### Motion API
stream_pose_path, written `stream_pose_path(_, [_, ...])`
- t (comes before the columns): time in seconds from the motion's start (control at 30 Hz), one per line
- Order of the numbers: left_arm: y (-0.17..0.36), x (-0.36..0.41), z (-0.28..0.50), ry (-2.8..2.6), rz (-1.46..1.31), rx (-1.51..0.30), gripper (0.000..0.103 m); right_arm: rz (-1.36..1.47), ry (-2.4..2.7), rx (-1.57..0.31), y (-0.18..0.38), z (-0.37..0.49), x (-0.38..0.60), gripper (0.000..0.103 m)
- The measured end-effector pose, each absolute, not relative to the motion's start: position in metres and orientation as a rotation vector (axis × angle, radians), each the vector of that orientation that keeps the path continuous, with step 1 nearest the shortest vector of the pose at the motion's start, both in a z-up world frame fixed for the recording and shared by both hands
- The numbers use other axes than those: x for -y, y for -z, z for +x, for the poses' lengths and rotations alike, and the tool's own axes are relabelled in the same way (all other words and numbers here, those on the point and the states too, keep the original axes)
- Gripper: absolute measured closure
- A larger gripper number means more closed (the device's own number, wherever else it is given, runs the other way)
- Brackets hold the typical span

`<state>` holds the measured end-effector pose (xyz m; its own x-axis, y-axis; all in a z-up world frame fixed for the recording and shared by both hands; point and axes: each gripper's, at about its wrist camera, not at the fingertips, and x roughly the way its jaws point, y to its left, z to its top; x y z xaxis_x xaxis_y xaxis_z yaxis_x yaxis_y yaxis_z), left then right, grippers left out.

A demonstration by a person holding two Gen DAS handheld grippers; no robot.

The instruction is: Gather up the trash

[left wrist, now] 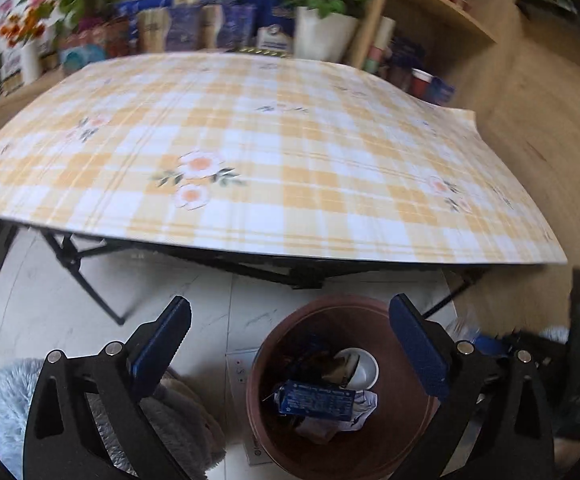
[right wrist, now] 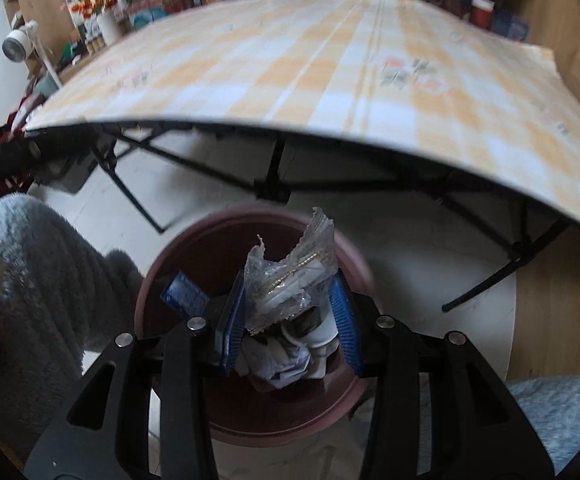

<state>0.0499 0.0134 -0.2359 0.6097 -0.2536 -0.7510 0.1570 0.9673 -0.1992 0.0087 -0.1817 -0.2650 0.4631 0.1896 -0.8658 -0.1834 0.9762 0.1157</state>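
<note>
Since the right tongs [right wrist: 290, 312] are clamped on a crumpled clear wrapper [right wrist: 290, 276] right over the brown bin [right wrist: 157, 280], I'd say we're at the drop step. Left tongs [left wrist: 290, 344] hang wide and empty, with the bin [left wrist: 406, 432] at 6 o'clock below the checked counter [left wrist: 290, 152]. Next move: just spread the right tongs and let it fall in with the other trash.
</note>
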Motion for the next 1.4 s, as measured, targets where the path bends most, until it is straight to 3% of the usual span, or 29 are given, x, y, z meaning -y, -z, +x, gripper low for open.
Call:
stream_pose_path(0.33, [0.244, -0.023, 0.057, 0.207, -0.149, -0.908, 0.006, -0.010, -0.261, -1.251, 0.309, 0.018, 0.169, 0.056])
stream_pose_path(0.43, [0.245, -0.021, 0.056, 0.216, -0.137, -0.908, 0.006, -0.039, -0.263, -1.255, 0.309, 0.017, 0.165, 0.041])
stream_pose_path(0.5, [0.246, -0.020, 0.055, 0.217, -0.133, -0.912, 0.006, -0.052, -0.257, -1.250, 0.309, 0.018, 0.164, 0.022])
stream_pose_path(0.6, [0.247, -0.020, 0.056, 0.215, -0.132, -0.916, 0.006, -0.068, -0.240, -1.239, 0.307, 0.018, 0.164, 0.011])
stream_pose_path(0.87, [0.246, -0.021, 0.055, 0.204, -0.133, -0.911, 0.006, -0.052, -0.182, -1.217, 0.299, 0.021, 0.175, 0.007])
stream_pose_path(1.1, [0.232, -0.017, 0.050, 0.211, -0.094, -0.865, 0.006, -0.054, -0.085, -1.085, 0.250, 0.016, 0.191, 0.006])
stream_pose_path(1.23, [0.198, -0.008, 0.045, 0.222, 0.000, -0.759, 0.006, -0.041, -0.013, -0.998, 0.198, 0.016, 0.209, 0.006])
stream_pose_path(1.4, [0.119, -0.002, 0.038, 0.250, 0.075, -0.576, 0.006, -0.048, 0.069, -0.835, 0.110, 0.018, 0.227, 0.006])
